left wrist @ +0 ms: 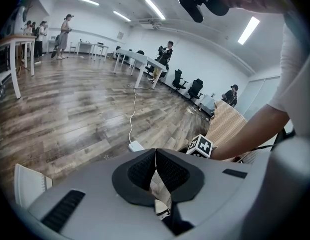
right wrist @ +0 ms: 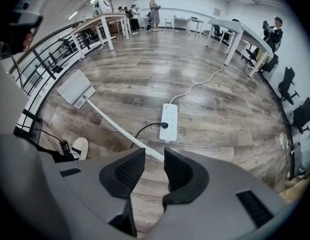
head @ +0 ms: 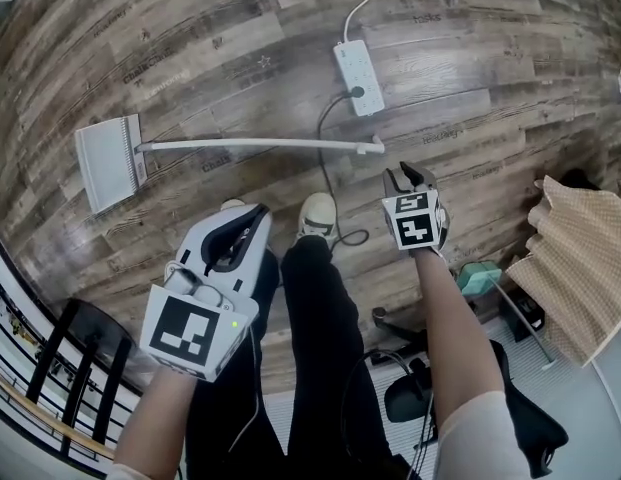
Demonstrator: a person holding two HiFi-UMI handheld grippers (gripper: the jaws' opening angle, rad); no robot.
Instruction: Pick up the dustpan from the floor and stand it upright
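Two grippers are hanging over the wood floor (head: 490,98): the left gripper (head: 235,230) is showing closed, empty jaws, while the right gripper (head: 405,176) is standing open near the handle tip of one dustpan (head: 110,163), which is lying flat beside one power strip (head: 358,76).

You can see faint words printed on the wooden floor planks (head: 470,88), but none reads clearly. Both marker cubes (head: 195,330) (head: 412,220) carry only black-and-white square patterns.

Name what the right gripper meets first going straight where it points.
Likely the free end of the long white dustpan handle, framed by the open jaws of the right gripper; else the wooden floor.
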